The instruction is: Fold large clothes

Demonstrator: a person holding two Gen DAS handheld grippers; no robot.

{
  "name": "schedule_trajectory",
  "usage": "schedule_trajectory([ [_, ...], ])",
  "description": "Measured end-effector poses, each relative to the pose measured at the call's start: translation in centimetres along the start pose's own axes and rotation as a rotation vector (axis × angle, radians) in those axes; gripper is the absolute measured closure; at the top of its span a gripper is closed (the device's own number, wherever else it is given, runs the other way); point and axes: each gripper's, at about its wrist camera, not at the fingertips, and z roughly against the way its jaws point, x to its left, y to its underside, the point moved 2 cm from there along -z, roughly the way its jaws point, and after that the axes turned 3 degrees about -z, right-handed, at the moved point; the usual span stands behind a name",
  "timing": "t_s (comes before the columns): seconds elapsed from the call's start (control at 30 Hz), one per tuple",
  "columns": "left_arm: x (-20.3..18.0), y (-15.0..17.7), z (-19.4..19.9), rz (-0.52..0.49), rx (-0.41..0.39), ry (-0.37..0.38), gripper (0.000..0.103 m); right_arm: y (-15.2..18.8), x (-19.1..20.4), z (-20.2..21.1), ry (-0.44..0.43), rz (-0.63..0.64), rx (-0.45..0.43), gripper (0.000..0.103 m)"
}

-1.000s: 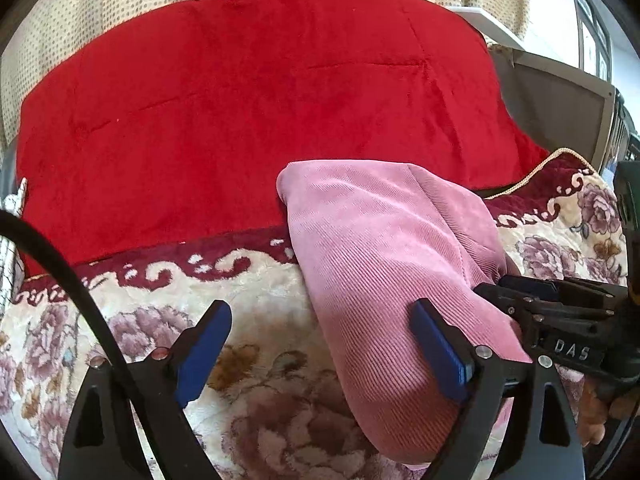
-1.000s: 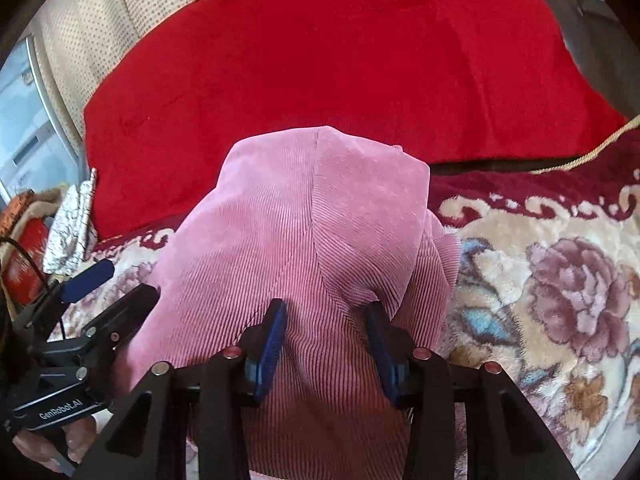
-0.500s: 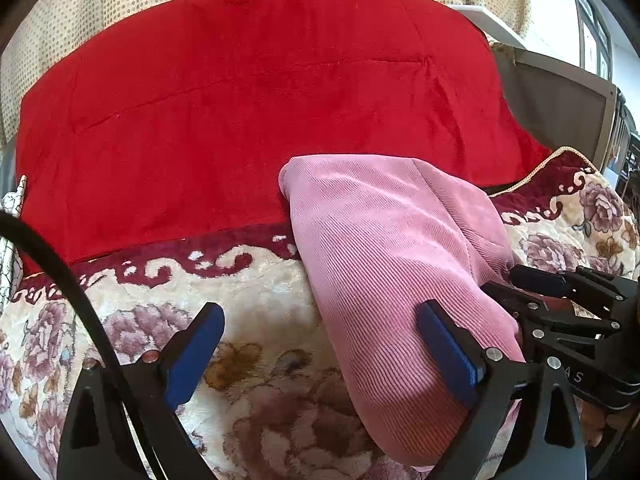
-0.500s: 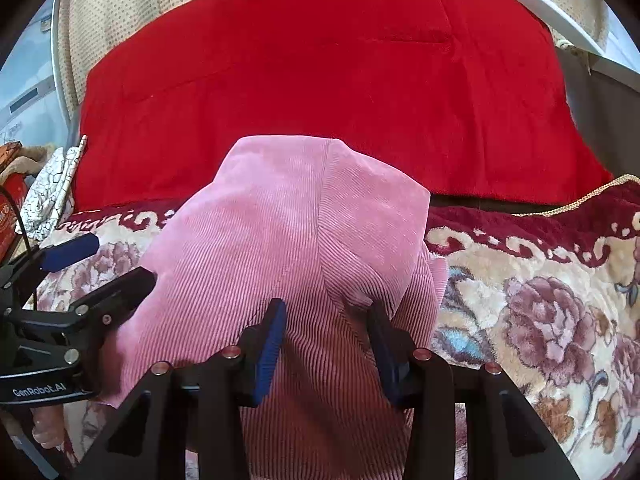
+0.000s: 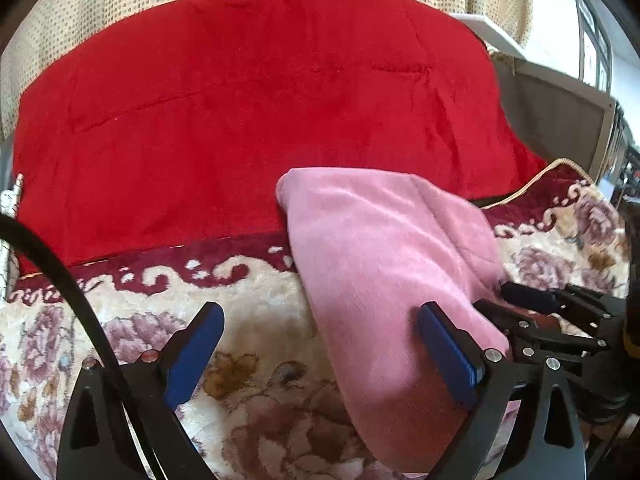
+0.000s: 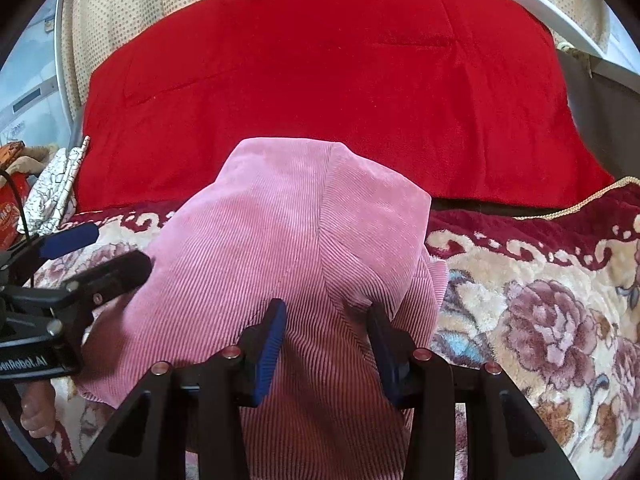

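**Left tool lets go, right tool keeps its hold on the pink garment**

Floral plush bedding [image 5: 256, 312] covers the surface, with a broad red blanket [image 5: 256, 112] spread beyond it and dotted curtains [image 6: 120, 20] behind. On the bedding lies the pink corduroy garment [image 6: 288, 232], already gathered into a narrow, folded bundle that runs away from both tools toward the red blanket.

What has just changed is on the left: the left tool [image 5: 320, 352] has just been opening and now stands wide, its blue pads well apart. The garment's edge lies between them on the right-hand side, but neither pad presses on it, so this hand has let go. The right tool [image 6: 326, 336] sits at a narrower spread, its pads sunk into the corduroy with a ridge of cloth bunched between them; it looks to be gripping that fold.

To my eye, one fold is laid down and pinned by the right hand, while the left is free to reach for the next edge. Loose corduroy could slide open if the right lets go early.
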Motion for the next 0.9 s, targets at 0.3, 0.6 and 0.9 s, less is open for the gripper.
schedule_trajectory([
  [0.3, 2.3, -0.4, -1.2, 0.158, 0.068, 0.235, 0.005, -2.1, -11.4, 2.3, -0.321, -0.415, -0.035, 0.014],
  [0.6, 2.7, -0.2, -3.6, 0.251, 0.17, 0.41, 0.005, -0.2, -16.0, -4.2, -0.587, -0.682, 0.213, 0.014],
  [0.9, 2.0, 0.4, -6.1, 0.336, 0.27, 0.567, 0.005, -0.8, -12.1, -8.6, -0.632, -0.593, 0.283, 0.011],
])
